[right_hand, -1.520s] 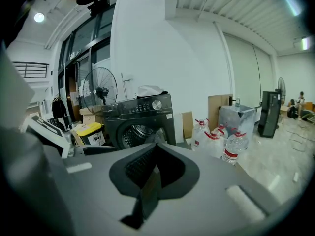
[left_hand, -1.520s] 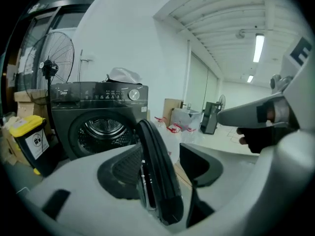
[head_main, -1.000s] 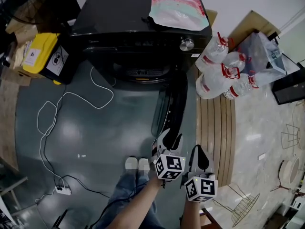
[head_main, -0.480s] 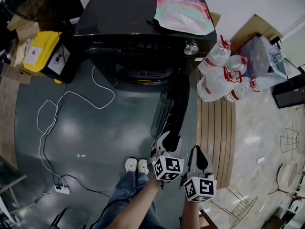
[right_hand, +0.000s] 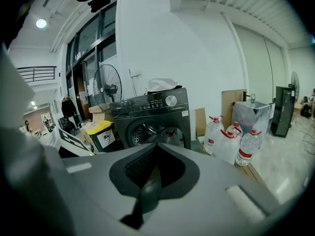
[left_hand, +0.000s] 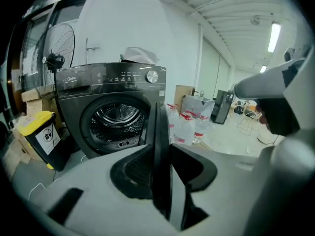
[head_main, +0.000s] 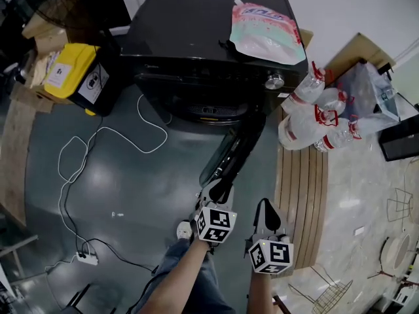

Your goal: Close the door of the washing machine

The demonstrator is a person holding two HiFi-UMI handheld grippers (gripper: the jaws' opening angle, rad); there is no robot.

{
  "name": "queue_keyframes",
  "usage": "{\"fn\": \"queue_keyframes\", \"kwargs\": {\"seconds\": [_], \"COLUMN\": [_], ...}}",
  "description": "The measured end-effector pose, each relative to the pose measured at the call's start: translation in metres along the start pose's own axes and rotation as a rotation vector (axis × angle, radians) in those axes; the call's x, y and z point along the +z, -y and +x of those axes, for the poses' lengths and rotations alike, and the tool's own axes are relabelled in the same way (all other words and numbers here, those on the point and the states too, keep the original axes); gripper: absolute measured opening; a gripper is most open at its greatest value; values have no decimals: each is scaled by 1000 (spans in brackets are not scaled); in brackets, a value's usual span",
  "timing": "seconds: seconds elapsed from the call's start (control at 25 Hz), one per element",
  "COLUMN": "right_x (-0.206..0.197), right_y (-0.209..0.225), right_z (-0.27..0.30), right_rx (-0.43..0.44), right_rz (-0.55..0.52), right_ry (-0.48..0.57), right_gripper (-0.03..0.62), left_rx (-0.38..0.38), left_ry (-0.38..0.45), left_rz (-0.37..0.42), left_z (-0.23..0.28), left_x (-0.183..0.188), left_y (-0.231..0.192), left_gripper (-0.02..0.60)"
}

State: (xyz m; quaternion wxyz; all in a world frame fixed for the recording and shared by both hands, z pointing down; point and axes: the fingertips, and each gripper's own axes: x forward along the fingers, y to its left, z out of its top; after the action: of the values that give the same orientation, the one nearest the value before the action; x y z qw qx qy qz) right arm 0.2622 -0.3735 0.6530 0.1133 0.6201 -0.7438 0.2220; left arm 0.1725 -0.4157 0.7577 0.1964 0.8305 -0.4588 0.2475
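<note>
A black front-loading washing machine (head_main: 196,51) stands at the top of the head view with its round door (head_main: 230,150) swung out towards me. My left gripper (head_main: 218,190) sits at the door's free edge. In the left gripper view the door edge (left_hand: 160,146) runs straight between the jaws, which are closing around it, and the drum opening (left_hand: 115,119) shows behind. My right gripper (head_main: 266,209) hangs to the right of the door, shut and holding nothing. Its own view shows the machine (right_hand: 152,107) ahead.
A detergent pouch (head_main: 265,31) lies on top of the machine. Several water bottles (head_main: 314,116) stand at its right, beside wooden planks (head_main: 298,182). A yellow bin (head_main: 78,77) is at its left. A white cable (head_main: 105,136) runs over the floor to a power strip (head_main: 85,258).
Both grippers have moved forward towards the door's free edge. The left gripper's jaws have narrowed around that edge.
</note>
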Motion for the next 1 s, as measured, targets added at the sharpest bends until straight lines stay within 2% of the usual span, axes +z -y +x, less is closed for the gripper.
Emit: {"fn": "queue_keyframes", "kwargs": {"seconds": [0.12,0.28,0.44,0.64,1.0], "right_x": [8,19,30,43,70], "right_y": [-14,-31,-46,-65,-105], "right_z": [12,26,48,89,175], "right_rx": [39,77,105,133,160], "right_rz": [-12,-35,-75,-77,-55], "right_ry": [6,9,5,3,-18], "right_gripper": [12,12,12,12,12], "left_rx": [-1,-40,-76,-123,-169], "left_ry": [1,-1,-7,-24,-31], "left_rz": [-4,-11,35,99,145], "left_z": [0,0,4,14,44], "left_x": [2,6,15,26,61], "left_y": [-27,-61,-93,-131,-204], "left_gripper": [127,130,138,146,169]}}
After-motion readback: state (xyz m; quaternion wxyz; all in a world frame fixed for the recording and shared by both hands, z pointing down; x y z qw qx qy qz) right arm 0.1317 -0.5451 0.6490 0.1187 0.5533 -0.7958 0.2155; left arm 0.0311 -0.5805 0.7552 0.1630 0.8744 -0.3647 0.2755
